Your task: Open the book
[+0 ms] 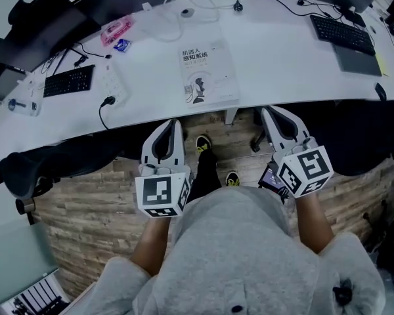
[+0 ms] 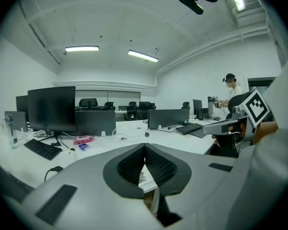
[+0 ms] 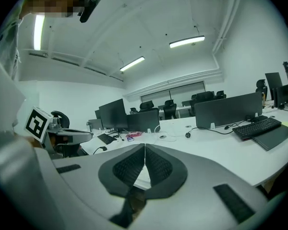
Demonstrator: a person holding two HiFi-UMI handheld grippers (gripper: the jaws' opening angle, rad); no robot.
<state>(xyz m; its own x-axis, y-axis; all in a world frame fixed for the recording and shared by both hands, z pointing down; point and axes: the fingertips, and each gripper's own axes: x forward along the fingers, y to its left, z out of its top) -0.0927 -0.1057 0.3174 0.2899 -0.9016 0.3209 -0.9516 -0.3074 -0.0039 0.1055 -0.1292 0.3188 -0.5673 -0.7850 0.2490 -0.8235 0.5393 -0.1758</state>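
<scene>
Our left gripper [image 1: 173, 123] and right gripper [image 1: 266, 111] sit mid-frame, jaws together, empty; the book [image 1: 209, 74] lies seemingly closed on the desk [image 1: 289, 64].

Smooth white desk [image 1: 282, 64] over grainy wooden plank floor [image 1: 85, 209].
White book [image 1: 209, 73] with smooth paper cover; left gripper [image 1: 176, 122] and right gripper [image 1: 264, 110], matt grey plastic.

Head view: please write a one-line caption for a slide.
A closed white rectangular book lies on the white desk; the left gripper and right gripper, both shut, hover near its edge.
</scene>
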